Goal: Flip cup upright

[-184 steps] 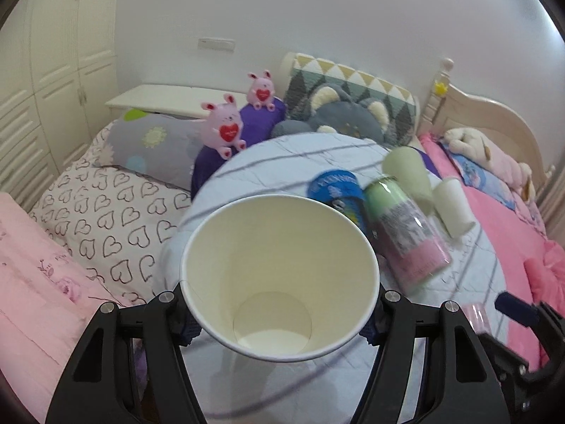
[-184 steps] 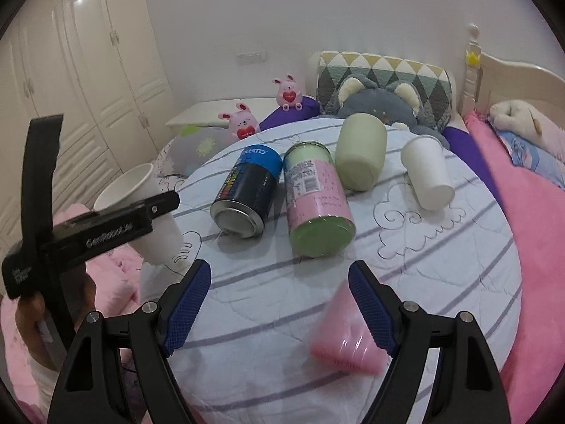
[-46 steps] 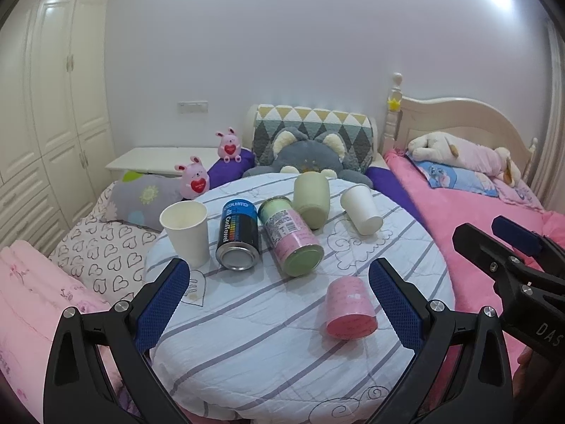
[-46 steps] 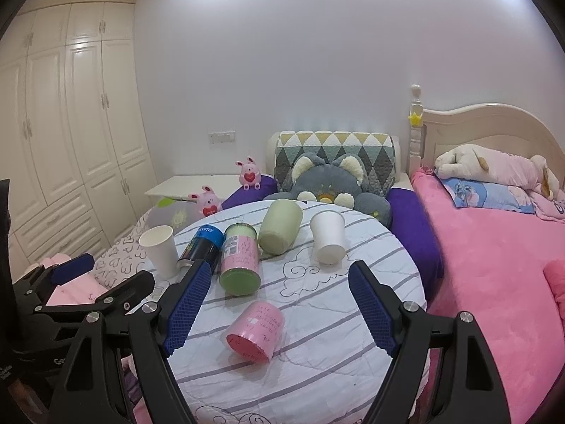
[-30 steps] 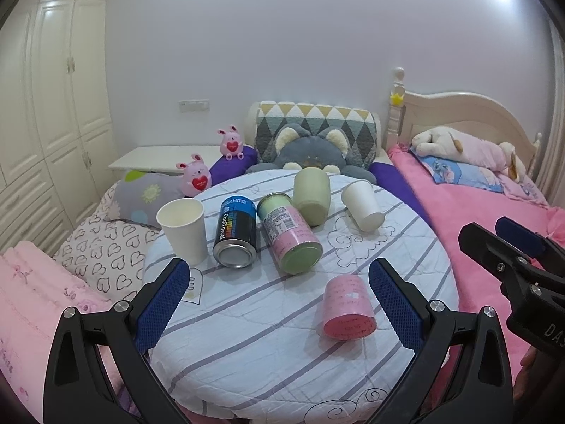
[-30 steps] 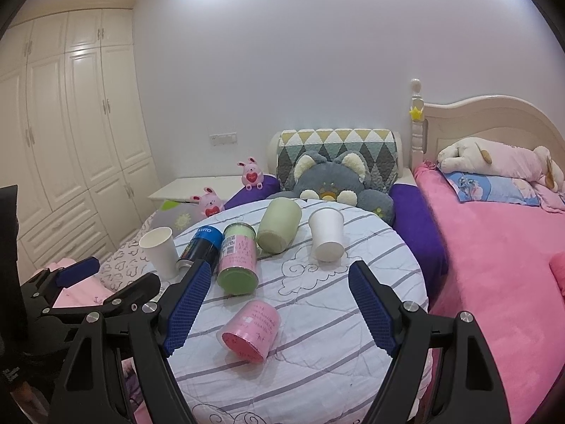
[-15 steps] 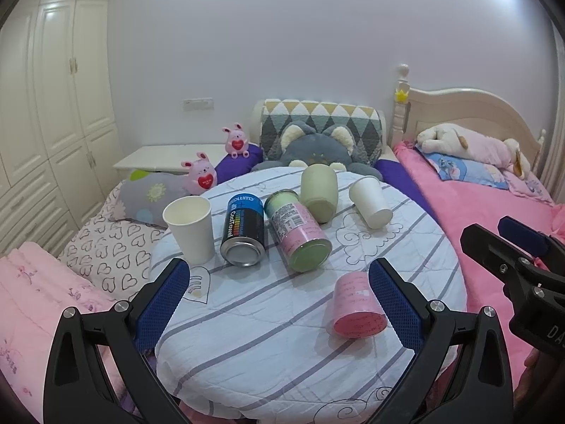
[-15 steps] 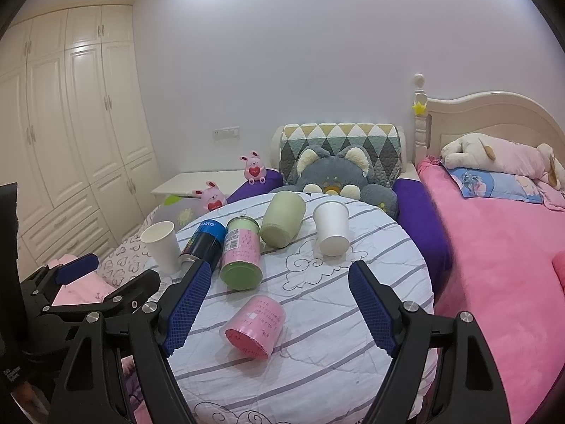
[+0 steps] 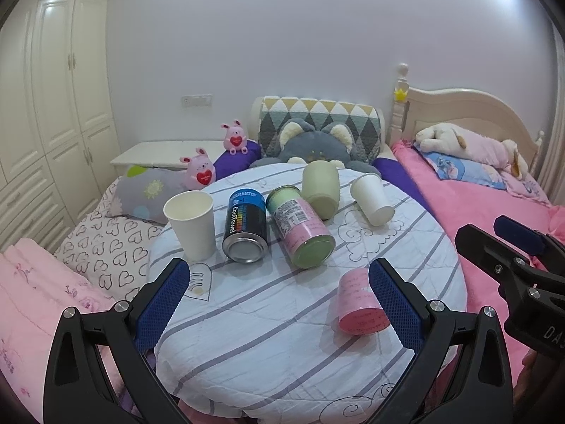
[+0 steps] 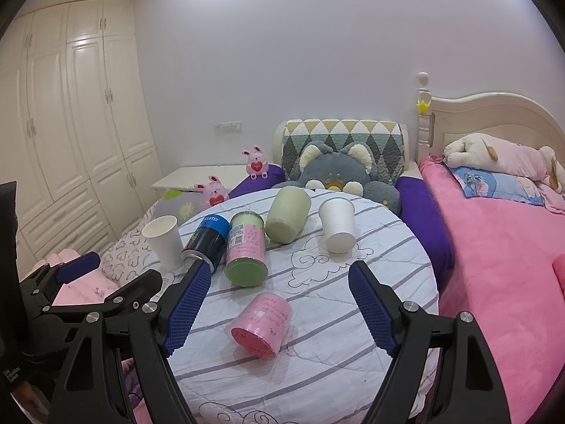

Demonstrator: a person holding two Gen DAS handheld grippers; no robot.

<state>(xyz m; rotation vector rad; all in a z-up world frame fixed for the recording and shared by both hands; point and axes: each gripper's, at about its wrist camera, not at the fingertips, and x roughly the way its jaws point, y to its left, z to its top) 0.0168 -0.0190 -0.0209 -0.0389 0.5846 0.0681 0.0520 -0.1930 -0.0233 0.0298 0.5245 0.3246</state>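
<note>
A white paper cup (image 9: 191, 224) stands upright at the left edge of the round table (image 9: 282, 335); it also shows in the right wrist view (image 10: 164, 241). A second white paper cup (image 9: 372, 203) (image 10: 338, 225) stands upside down at the far right. A pink cup (image 9: 358, 302) (image 10: 261, 319) lies on its side near the front. My left gripper (image 9: 279, 302) is open and empty, back from the table. My right gripper (image 10: 279, 305) is open and empty, above the front of the table.
A dark blue can (image 9: 245, 225), a pink-and-green can (image 9: 300, 231) and a pale green cup (image 9: 320, 189) lie on their sides mid-table. A pink bed (image 10: 501, 247) is to the right, pillows and plush toys (image 10: 339, 171) behind, wardrobes (image 10: 70, 141) at left.
Six seconds ago my left gripper held the white cup; it now stands upright on the table. Both grippers have pulled back from the table and stay open.
</note>
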